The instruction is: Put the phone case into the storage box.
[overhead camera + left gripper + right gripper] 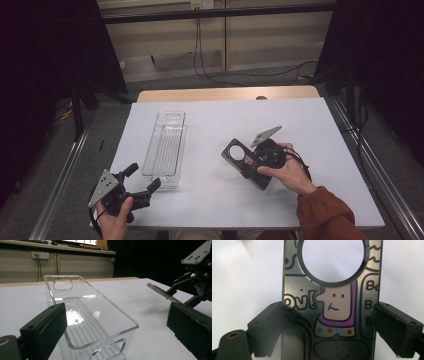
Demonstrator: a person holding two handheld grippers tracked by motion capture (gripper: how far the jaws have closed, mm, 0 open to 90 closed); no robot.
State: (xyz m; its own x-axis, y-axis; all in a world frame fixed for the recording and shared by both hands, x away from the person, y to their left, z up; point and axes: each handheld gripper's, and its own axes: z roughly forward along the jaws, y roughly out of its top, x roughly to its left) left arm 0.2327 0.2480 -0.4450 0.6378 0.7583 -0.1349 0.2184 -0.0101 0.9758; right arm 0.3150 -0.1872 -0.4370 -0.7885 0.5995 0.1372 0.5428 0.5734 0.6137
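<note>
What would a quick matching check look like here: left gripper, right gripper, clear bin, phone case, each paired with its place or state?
Things:
1. left gripper
2. right gripper
3. clear bin
4. phone case

Places or states:
A. printed with a cartoon figure, large round hole
B. shut on the flat case
C. open, holding nothing, near the table's front left edge
D. holds nothing, stands on the white table

Pairs: 1-C, 2-B, 3-D, 4-A

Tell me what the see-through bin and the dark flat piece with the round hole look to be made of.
Bin: clear hard plastic, probably acrylic. The table shows through its walls, its rim glints, and its floor is ribbed.
Flat piece, clamped between the right gripper's pads: looks like a phone case, dark and glossy, likely plastic. Its surface is mirror-like, with a printed cartoon figure and a round cut-out. The look alone cannot settle whether it is hard or soft.
</note>
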